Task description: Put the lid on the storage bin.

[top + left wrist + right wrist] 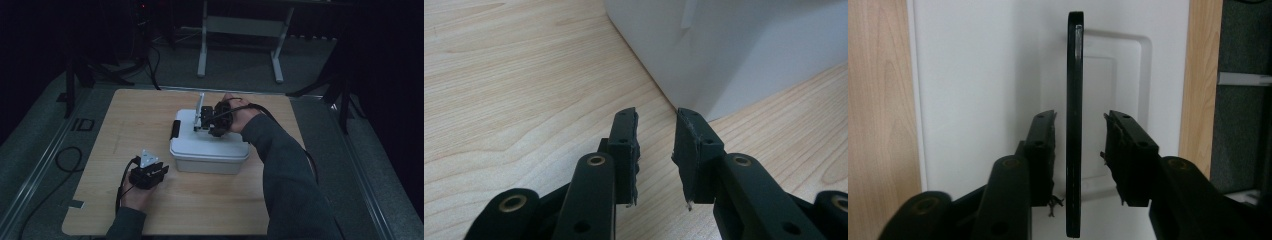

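The white box (209, 150) sits mid-table, its handle (1074, 120) raised on edge between your right gripper (1079, 132)'s spread jaws. This looks like the grasping step: close on it next. Your left gripper (656, 145), spread and empty, waits at the box's seven o'clock.

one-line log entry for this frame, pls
left gripper: open, empty, low over table beside white box | right gripper: open, jaws either side of raised lid handle, gaps visible both sides
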`<state>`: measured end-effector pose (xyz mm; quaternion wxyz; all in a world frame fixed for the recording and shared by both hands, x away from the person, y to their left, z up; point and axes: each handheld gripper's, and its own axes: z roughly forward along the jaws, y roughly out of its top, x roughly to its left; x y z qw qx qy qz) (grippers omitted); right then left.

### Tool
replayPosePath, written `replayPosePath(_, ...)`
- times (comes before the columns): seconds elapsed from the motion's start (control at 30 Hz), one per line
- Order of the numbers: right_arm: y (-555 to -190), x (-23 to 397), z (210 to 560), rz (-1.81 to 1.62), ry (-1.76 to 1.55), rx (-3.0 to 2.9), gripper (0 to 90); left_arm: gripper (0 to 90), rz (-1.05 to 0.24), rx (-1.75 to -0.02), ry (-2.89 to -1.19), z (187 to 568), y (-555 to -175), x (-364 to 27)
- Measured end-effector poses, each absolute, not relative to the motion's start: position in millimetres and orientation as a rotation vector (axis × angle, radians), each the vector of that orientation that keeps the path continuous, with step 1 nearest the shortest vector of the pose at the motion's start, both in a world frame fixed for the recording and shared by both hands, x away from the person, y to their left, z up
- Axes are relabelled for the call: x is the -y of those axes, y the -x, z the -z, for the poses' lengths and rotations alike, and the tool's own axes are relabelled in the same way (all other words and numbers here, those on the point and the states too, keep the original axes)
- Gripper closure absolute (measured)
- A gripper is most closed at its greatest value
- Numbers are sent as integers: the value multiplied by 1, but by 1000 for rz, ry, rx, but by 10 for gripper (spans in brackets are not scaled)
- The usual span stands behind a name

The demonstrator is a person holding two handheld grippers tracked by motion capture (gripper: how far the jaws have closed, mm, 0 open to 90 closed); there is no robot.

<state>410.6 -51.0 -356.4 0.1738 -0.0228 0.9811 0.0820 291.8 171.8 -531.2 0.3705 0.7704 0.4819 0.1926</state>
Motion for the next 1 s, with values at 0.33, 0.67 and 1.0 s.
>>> replayPosePath(0.33, -405, 54, 354, -261, 57, -2784, 495, 707, -494, -1237, -1974, 531, -292, -172)
replayPosePath(0.67, -405, 69, 355, -337, 0, -2774, 395, 706, -492, -1238, -1978, 532, -292, -170)
replayPosePath(1.0, -404, 83, 357, -363, -47, -2755, 332, 706, -490, -1235, -1983, 532, -292, -170)
